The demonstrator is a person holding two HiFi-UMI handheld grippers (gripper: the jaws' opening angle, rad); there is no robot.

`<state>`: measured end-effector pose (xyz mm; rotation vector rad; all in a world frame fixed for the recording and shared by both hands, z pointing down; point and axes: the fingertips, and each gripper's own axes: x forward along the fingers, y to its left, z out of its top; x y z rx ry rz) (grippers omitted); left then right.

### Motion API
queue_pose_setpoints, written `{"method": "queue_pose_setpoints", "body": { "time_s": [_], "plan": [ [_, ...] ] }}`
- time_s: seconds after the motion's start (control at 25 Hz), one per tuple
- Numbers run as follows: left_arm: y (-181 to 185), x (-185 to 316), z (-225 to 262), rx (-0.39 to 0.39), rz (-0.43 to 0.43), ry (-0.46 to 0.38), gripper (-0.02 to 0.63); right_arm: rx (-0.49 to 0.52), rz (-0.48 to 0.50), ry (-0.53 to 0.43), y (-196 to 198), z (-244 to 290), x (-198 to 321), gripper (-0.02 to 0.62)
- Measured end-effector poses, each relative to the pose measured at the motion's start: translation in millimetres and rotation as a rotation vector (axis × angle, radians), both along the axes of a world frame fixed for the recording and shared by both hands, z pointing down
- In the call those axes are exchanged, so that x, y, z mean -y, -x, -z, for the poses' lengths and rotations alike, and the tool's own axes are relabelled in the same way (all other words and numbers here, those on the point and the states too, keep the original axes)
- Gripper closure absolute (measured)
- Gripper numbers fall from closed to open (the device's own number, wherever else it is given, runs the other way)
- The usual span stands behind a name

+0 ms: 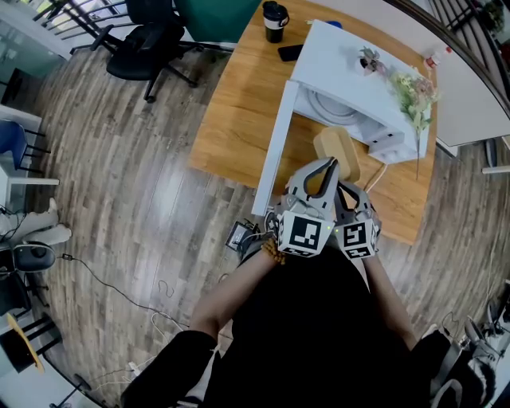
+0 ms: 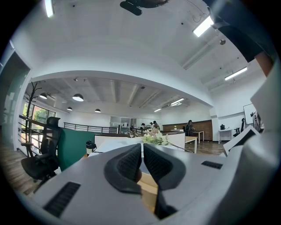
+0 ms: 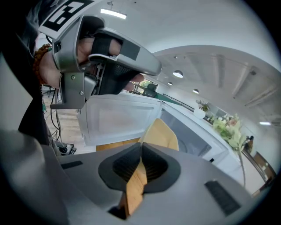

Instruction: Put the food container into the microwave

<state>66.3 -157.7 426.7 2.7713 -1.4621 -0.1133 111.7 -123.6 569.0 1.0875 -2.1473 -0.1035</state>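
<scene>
White microwave [image 1: 351, 57], tan food container [image 1: 337, 150], light wood-grain table [image 1: 239, 111], grey-brown plank floor [image 1: 135, 183]

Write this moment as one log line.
right gripper: shut on container | left gripper: shut, empty | microwave: door open, container outside

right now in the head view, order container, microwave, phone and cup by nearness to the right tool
1. container, gripped in the right tool
2. microwave, just behind it, door open
3. phone, left of the microwave
4. cup, farthest, past the phone
</scene>
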Motion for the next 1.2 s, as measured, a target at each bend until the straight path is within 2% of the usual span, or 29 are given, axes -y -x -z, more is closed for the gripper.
{"method": "queue_pose_setpoints", "body": {
  "time_s": [0.48,1.2],
  "plan": [
    [5,6,-2,0.005,0.001,0.005,0.574,-0.011,0.014,0.000,8,-2,9,0.574],
    [2,15,-6,0.014,-0.007,0.015,0.572,-0.071,0.026,-0.039,-5,-12,52,0.574]
  ]
}}
